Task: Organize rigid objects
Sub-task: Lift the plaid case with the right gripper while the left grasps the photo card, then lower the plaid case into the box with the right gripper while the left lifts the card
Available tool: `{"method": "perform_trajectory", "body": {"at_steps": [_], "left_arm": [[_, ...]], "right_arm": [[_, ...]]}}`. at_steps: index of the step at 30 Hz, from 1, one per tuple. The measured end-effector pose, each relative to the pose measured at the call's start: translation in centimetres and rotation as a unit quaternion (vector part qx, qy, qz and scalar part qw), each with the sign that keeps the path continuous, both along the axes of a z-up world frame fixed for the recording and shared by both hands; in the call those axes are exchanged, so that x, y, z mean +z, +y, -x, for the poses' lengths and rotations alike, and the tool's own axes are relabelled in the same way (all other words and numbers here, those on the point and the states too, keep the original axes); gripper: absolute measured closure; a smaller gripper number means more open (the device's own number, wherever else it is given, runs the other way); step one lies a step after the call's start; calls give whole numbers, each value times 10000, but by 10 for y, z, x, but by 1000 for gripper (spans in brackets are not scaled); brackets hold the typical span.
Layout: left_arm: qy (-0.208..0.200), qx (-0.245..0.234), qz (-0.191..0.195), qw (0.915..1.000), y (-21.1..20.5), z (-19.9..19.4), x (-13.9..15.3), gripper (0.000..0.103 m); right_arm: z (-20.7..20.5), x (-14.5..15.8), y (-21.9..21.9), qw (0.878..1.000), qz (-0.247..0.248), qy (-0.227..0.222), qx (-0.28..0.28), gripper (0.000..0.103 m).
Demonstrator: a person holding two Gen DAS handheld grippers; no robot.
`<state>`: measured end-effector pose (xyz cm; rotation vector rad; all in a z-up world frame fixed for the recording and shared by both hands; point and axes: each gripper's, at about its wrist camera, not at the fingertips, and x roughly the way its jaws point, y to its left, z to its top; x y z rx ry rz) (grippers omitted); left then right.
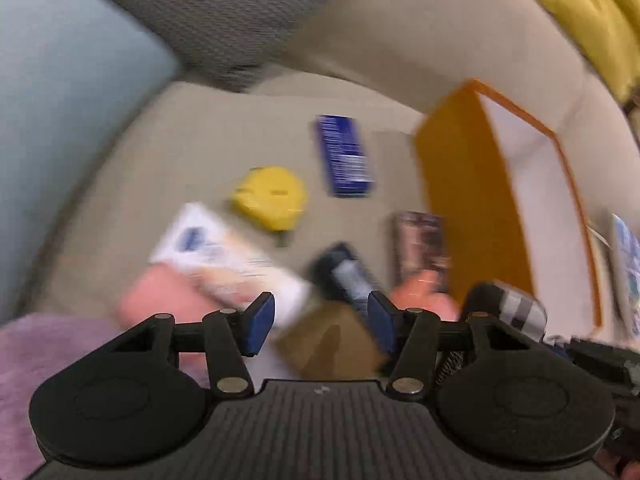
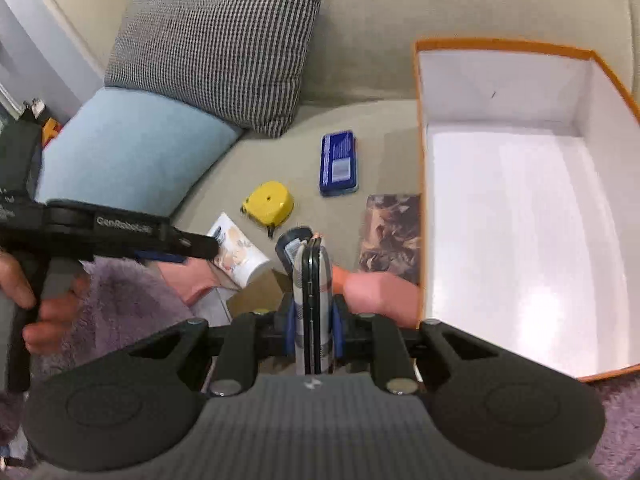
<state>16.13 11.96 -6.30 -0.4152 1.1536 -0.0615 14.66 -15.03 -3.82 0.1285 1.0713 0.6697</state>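
Note:
My right gripper (image 2: pixel 313 330) is shut on a thin, black-edged checked case (image 2: pixel 313 280), held on edge just left of the orange box (image 2: pixel 500 76), whose white inside holds nothing. The left wrist view is blurred. There my left gripper (image 1: pixel 320 322) is open, with nothing between its blue pads (image 1: pixel 260 322), above a brown cardboard piece (image 1: pixel 332 340) and a dark tube (image 1: pixel 344 274). On the beige sofa seat lie a blue box (image 2: pixel 338 162), a yellow tape measure (image 2: pixel 269 202), a white tube (image 2: pixel 240 254), a patterned card (image 2: pixel 390 232) and a pink thing (image 2: pixel 376 290).
A checked cushion (image 2: pixel 224 48) and a pale blue cushion (image 2: pixel 128 148) lean at the back left. A purple fluffy throw (image 2: pixel 128 292) covers the near left. A hand (image 2: pixel 44 308) holds the left gripper's handle. A yellow cushion (image 1: pixel 592 16) sits behind the box.

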Motion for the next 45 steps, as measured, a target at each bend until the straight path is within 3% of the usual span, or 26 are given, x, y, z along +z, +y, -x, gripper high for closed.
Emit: {"method": "perform_trajectory", "body": {"at_steps": [7,10,14,16,19,21,24,26,27,30,32,36,38,41,42,43,44,45], "left_arm": [[-263,-494,129,9983,-41,-33,9,40],[-128,-671,74,9976,-54,-56,-1,40],[261,-868,124,9958,-64,-82,-29,40],[420,-999,-13,9941,-70,-93,-43,40],[850,-1087,104,9904,-72,-105,-67,38],[919,-1106,239,9893,-74,-108,-75,30],[902,-1186,210,9886,-79,-112,-77,30],[926,-1255,265,9874,-84,-115,-79,33],[897,-1298,299,9870,-87,-115,-79,40],[884,-1261,288,9877,-89,-113,-80,45],[851,-1170,230,9892,-91,-110,-78,52],[671,-1049,52,9922,-93,-98,-63,77],[505,-1030,12,9934,-93,-89,-53,81],[292,-987,175,9945,-94,-80,-41,85],[274,-1009,457,9935,-92,-79,-39,96],[352,-1006,802,9911,-92,-77,-42,96],[388,-947,901,9907,-95,-77,-43,96],[337,-927,708,9926,-99,-76,-45,96]], "right_arm": [[-25,52,-30,9969,-7,-634,-468,84],[-38,61,-43,9947,275,-805,-579,84],[-58,41,-56,9934,699,-597,-685,84],[-68,24,-65,9946,726,-269,-695,84],[-79,-2,-68,9949,700,191,-705,84],[-77,-14,-67,9948,706,339,-647,84],[-77,-30,-67,9947,657,566,-549,84],[-76,-37,-69,9942,606,704,-550,84],[-77,-41,-69,9939,586,752,-552,84],[-79,-46,-72,9935,550,831,-558,84],[-80,-48,-73,9932,525,871,-572,84],[-83,-55,-71,9931,466,918,-569,84],[-82,-55,-80,9930,410,943,-573,84],[-85,-59,-88,9923,300,1039,-609,84],[-86,-59,-89,9918,266,1079,-633,84],[-87,-62,-91,9912,225,1127,-664,84],[-89,-63,-95,9906,203,1162,-692,84],[-90,-64,-96,9903,193,1176,-719,84]]}}
